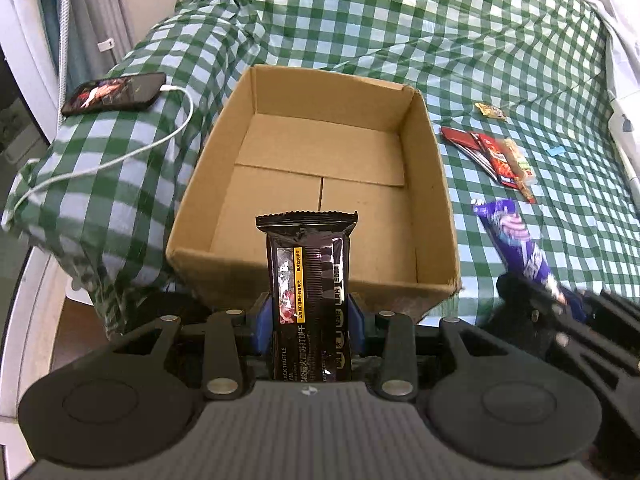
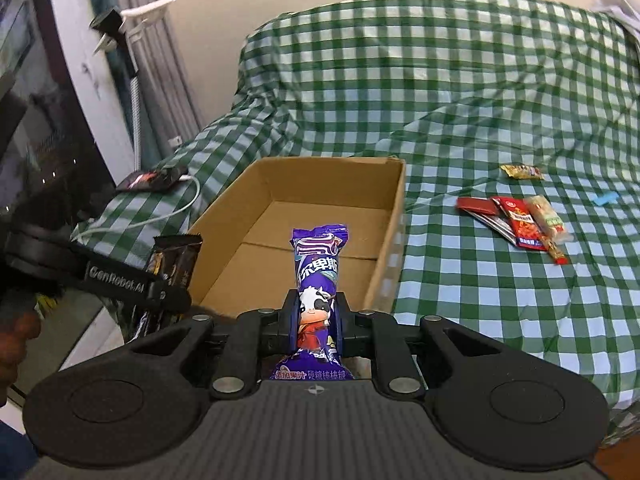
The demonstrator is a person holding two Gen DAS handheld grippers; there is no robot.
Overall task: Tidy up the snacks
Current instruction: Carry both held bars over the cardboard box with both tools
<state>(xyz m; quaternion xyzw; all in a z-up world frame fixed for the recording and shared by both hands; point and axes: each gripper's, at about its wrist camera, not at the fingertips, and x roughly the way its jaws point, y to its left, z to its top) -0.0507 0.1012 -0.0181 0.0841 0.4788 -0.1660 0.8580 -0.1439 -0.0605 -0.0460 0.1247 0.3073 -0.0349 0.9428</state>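
Observation:
An open, empty cardboard box (image 1: 320, 160) sits on the green checked cloth; it also shows in the right wrist view (image 2: 320, 208). My left gripper (image 1: 310, 320) is shut on a black cracker packet (image 1: 308, 280) and holds it at the box's near wall. My right gripper (image 2: 316, 316) is shut on a purple lollipop packet (image 2: 318, 276), also near the box's near edge. In the left wrist view the purple packet (image 1: 516, 240) shows at the right. In the right wrist view the black packet (image 2: 176, 260) shows at the left.
Several red snack packets (image 1: 492, 152) and a small yellow one (image 1: 490, 111) lie right of the box; they also show in the right wrist view (image 2: 516, 220). A phone (image 1: 114, 93) on a white cable (image 1: 120, 156) lies left of the box. Curtains stand at the far left.

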